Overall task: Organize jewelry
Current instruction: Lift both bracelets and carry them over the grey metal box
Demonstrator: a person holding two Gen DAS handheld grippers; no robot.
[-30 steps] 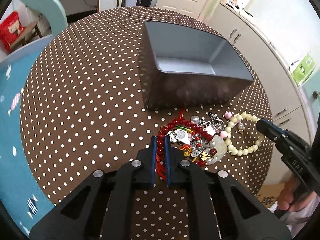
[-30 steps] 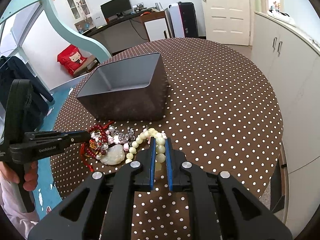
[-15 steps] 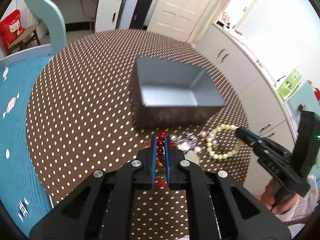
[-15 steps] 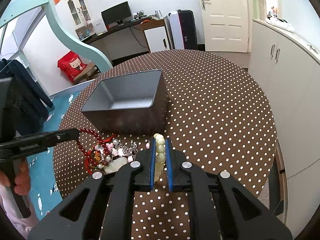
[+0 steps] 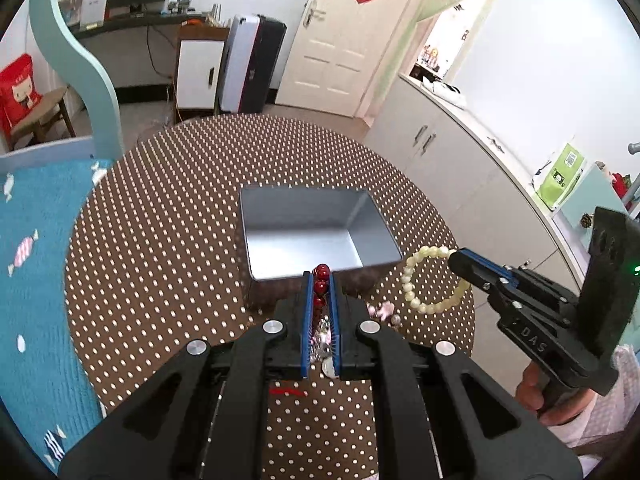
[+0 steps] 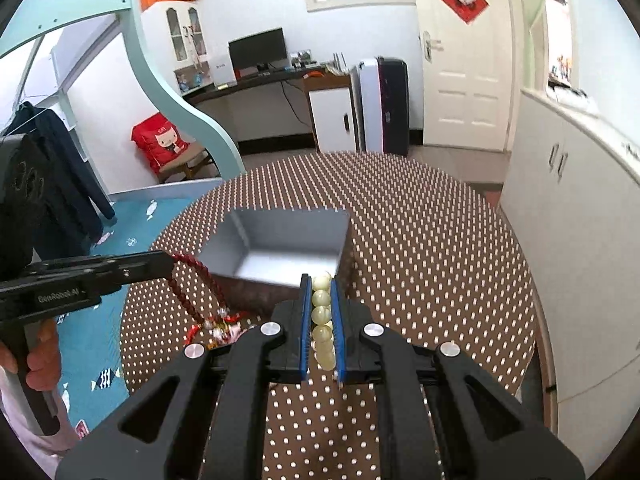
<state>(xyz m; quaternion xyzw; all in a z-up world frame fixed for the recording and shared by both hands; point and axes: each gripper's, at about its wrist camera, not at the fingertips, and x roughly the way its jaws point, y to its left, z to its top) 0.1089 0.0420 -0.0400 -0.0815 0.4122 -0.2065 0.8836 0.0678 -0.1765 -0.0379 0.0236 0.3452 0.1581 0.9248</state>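
Note:
My left gripper [image 5: 320, 276] is shut on a red bead necklace [image 5: 320, 280], lifted above the table; in the right wrist view the necklace [image 6: 192, 280] hangs from it with charms [image 6: 224, 326] dangling near the tablecloth. My right gripper [image 6: 321, 280] is shut on a cream bead bracelet [image 6: 321, 312], which hangs as a ring in the left wrist view [image 5: 412, 280]. An empty grey box [image 5: 312, 236] stands just ahead of both grippers, also seen in the right wrist view [image 6: 280, 240].
The round table has a brown polka-dot cloth [image 5: 160, 240]. White cabinets [image 6: 580, 200] stand to the right, a teal rug [image 5: 36, 280] and a teal bed frame [image 6: 172, 92] to the left. A hand holds each gripper handle.
Both grippers have risen from the table, each lifting its jewelry off the pile. The red necklace and the cream bracelet now hang in the air near the box.

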